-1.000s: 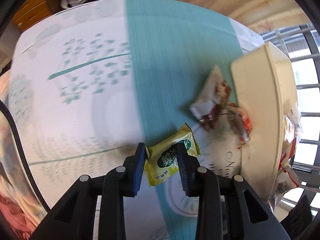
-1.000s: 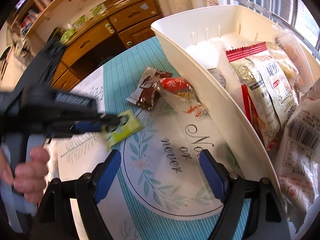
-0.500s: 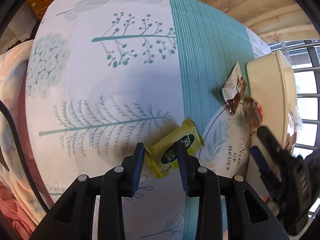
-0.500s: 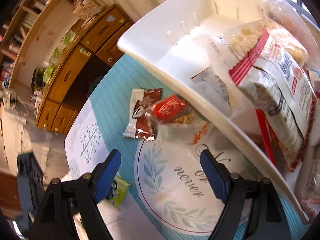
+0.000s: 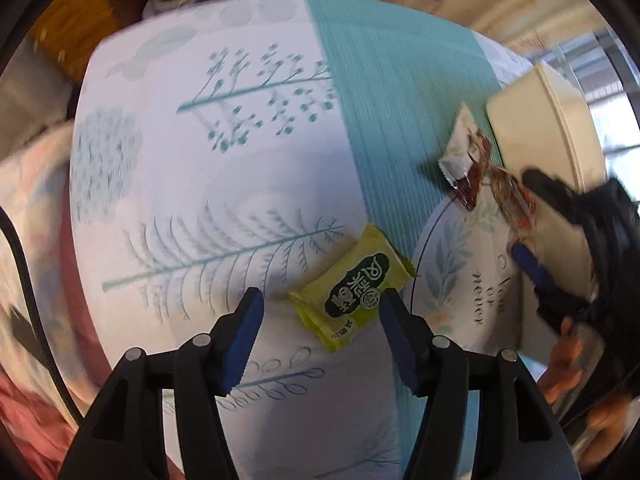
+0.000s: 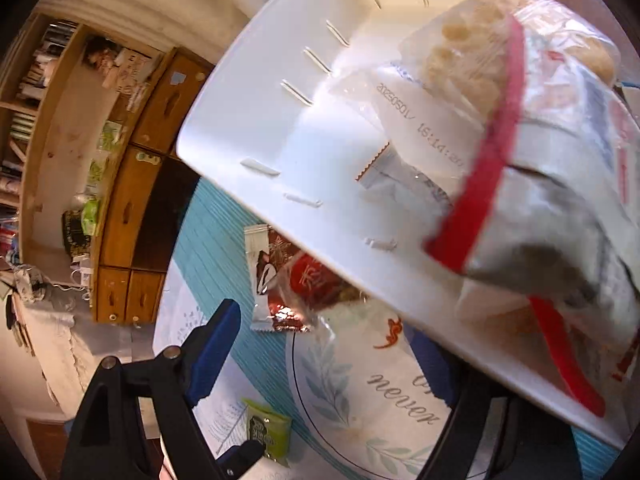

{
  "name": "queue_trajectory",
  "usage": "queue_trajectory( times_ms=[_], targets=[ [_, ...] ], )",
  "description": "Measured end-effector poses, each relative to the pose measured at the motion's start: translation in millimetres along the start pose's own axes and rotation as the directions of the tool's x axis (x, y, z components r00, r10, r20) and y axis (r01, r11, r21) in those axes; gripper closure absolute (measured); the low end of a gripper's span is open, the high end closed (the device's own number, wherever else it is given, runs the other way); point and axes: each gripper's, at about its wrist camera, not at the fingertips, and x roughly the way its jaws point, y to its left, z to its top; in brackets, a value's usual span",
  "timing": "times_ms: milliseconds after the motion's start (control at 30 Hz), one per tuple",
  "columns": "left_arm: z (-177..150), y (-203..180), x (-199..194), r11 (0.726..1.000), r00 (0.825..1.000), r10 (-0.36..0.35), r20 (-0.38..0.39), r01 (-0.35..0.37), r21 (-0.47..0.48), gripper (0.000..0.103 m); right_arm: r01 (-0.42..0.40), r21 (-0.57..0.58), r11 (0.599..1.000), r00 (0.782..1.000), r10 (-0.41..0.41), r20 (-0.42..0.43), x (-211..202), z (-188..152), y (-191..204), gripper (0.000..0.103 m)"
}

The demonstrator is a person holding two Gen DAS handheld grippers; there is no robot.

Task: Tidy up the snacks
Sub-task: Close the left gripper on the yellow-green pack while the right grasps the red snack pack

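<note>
Yellow-green snack packet (image 5: 352, 287) between opening left gripper (image 5: 320, 320)

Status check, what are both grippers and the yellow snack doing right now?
Left gripper opening, yellow snack loose between its jaws on the table. Right gripper open, empty, by the red snack under the bin rim.

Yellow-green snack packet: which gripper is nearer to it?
Left. The left gripper straddles the yellow-green snack packet, jaws opening, pads clear of it. The right gripper is off by the white bin.
</note>
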Motion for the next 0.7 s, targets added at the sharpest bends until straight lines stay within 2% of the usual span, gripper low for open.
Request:
queue_trajectory(
  times_ms=[133, 300, 367, 467, 600, 700],
  targets=[
    [-1, -16, 6, 0.996, 1.000, 0.025, -0.003, -0.024, 0.083, 0.042, -0.015, 0.071, 0.997, 1.000, 0.016, -0.015, 7, 4, -4, 0.020],
    [0, -32, 19, 0.988, 0.997, 0.076, -0.018, -0.072, 0.133, 0.042, -0.016, 0.093, 0.996, 1.000, 0.018, -0.012, 11, 9, -3, 0.020],
    [2, -36, 23, 0.988, 0.996, 0.082, -0.022, -0.079, 0.136, 0.042, -0.022, 0.119, 0.993, 1.000, 0.022, -0.005, 10, 10, -6, 0.025],
    [6, -39, 28, 0.988, 0.996, 0.086, -0.028, -0.081, 0.130, 0.043, -0.004, 0.162, 0.987, 1.000, 0.004, 0.000, 6, 10, -13, 0.044],
    [12, -48, 34, 0.990, 0.996, 0.086, -0.030, -0.082, 0.117, 0.047, -0.028, 0.206, 0.978, 0.999, 0.034, -0.023, 6, 15, -22, 0.049],
    [14, -54, 38, 0.991, 0.997, 0.076, -0.022, -0.073, 0.111, 0.055, -0.051, 0.211, 0.976, 0.998, 0.060, -0.034, 7, 16, -24, 0.053]
  ],
)
